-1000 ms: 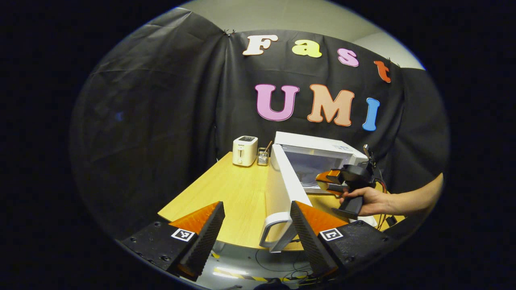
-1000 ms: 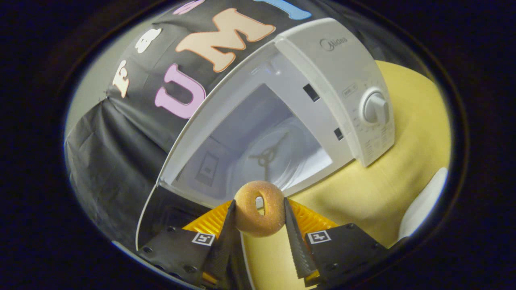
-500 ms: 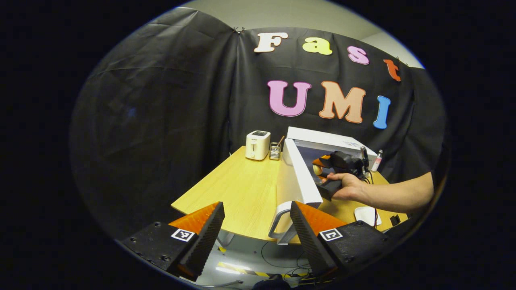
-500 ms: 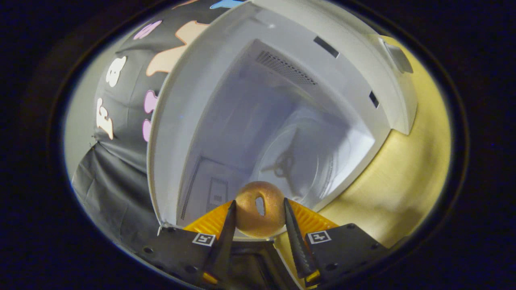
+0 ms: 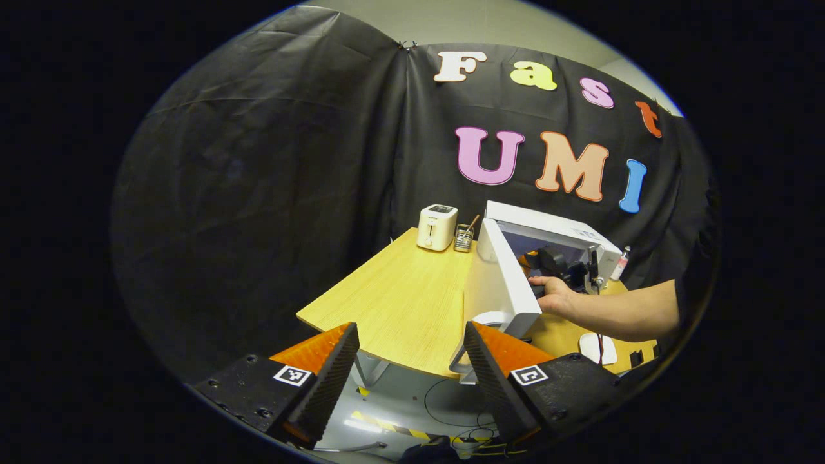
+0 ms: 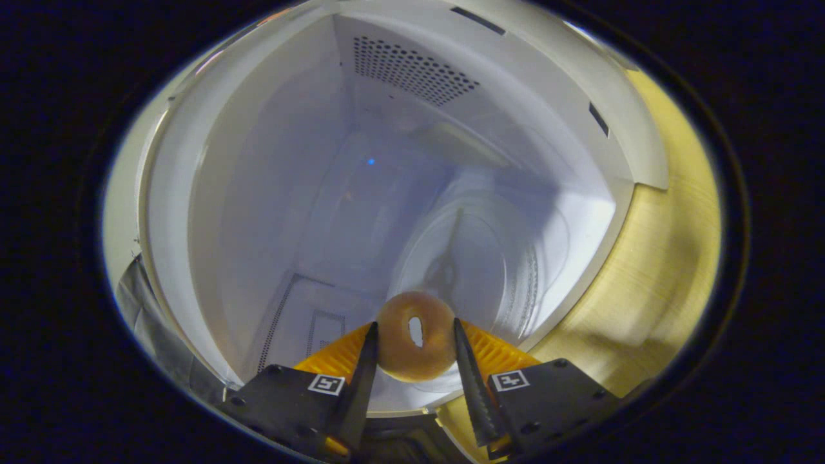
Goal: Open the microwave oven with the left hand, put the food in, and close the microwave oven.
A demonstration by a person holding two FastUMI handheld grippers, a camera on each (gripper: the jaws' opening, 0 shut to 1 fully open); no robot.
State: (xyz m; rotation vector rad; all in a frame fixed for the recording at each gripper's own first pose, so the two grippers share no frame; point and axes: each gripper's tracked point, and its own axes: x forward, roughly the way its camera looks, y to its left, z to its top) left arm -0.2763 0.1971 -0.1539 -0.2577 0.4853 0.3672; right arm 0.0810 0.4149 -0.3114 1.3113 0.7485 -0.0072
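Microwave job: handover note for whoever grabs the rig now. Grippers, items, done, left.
Left gripper: open, holding nothing, back from the table.
Right gripper: shut on the donut, at the mouth of the microwave cavity, above the glass turntable.
Microwave door: swung open, its handle toward the left gripper.
Done: door opened, food brought to the cavity.
Left: set the donut on the turntable, release, pull the right gripper out, close the door.
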